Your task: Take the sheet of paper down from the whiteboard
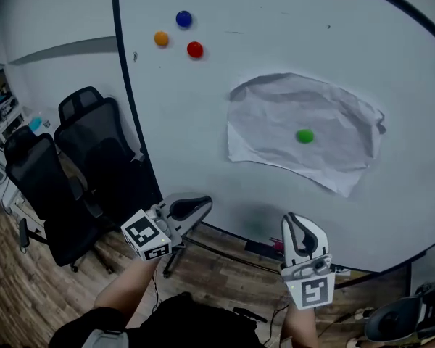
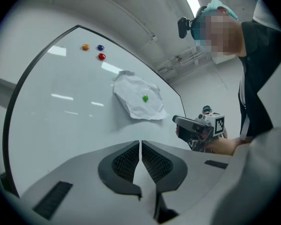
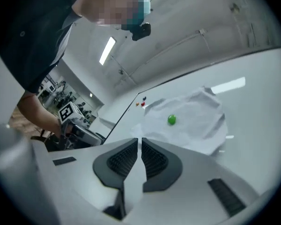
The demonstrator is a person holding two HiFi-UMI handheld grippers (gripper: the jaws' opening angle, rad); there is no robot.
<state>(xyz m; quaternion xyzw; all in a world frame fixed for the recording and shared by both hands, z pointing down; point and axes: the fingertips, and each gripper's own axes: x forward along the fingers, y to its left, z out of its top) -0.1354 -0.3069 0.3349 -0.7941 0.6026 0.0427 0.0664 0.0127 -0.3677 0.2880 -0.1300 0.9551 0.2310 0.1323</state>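
The sheet of paper point(image 1: 304, 122) hangs crumpled on the whiteboard point(image 1: 275, 27), pinned flat by a green magnet point(image 1: 304, 135) near its middle. Its lower right corner sags to a point, well above the board's bottom edge. Three more magnets sit above and left of the sheet, near the board's left edge: a blue one point(image 1: 183, 18), an orange one point(image 1: 161, 38) and a red one point(image 1: 195, 49).

Both grippers are held up in front of the board's bottom edge, below the sheet and clear of it. The left gripper point(image 1: 203, 203) leans up and to the right, its marker cube point(image 1: 148, 239) turned toward the head camera, with the bare left forearm point(image 1: 127, 288) reaching up from below. The right gripper point(image 1: 296, 220) points almost straight up toward the sheet's lower edge, its own marker cube point(image 1: 309, 292) just beneath the jaws.

In each gripper view the two ribbed pads meet with only a hairline slit between them, and nothing is caught there: both tongs are closed and empty. Each view looks along the jaws at the board, with the sheet and its green magnet ahead.

Two black office chairs point(image 1: 72, 187) stand beside the board's left edge.
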